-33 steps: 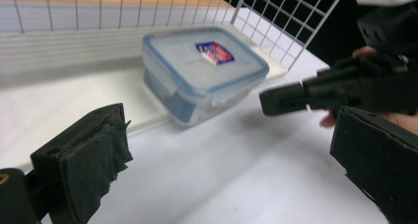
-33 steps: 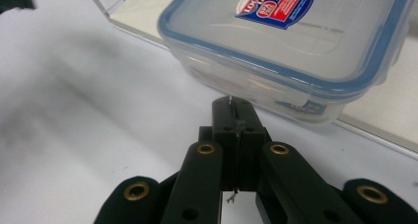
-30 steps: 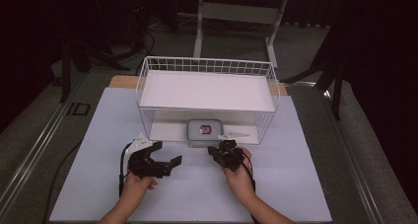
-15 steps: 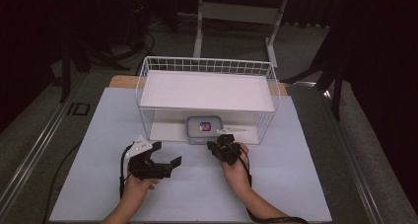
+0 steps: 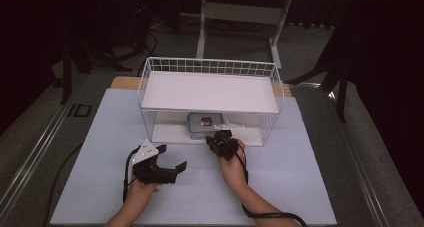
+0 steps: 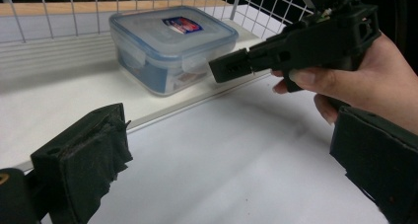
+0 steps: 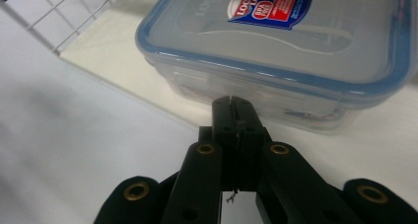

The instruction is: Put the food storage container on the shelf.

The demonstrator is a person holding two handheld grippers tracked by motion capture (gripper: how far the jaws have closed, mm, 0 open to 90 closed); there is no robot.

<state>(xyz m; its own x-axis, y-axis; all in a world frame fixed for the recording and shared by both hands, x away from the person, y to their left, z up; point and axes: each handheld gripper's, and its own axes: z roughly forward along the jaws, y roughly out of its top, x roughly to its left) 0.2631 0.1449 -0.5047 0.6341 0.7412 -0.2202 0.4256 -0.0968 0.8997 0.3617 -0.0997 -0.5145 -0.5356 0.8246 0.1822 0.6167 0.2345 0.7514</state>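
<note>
Right gripper [image 7: 231,101] nearer container [image 7: 296,51], "LOCK&LOCK" label [image 7: 268,2]

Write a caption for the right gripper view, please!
Shut tool points at a clear, blue-rimmed box on the shelf.

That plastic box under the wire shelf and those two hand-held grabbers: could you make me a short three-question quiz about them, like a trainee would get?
1. True or false: the right gripper has its jaws pressed together with nothing between them.
2. Where does the clear food container with the blue-rimmed lid stand? A) on the top shelf of the wire rack B) on the lower shelf, under the top one C) on the white table sheet outside the rack
3. Fill in: the left gripper has its jaws ____.

Key:
1. True; the closed tips point at the container's side.
2. B
3. open, wide apart and holding nothing
</note>
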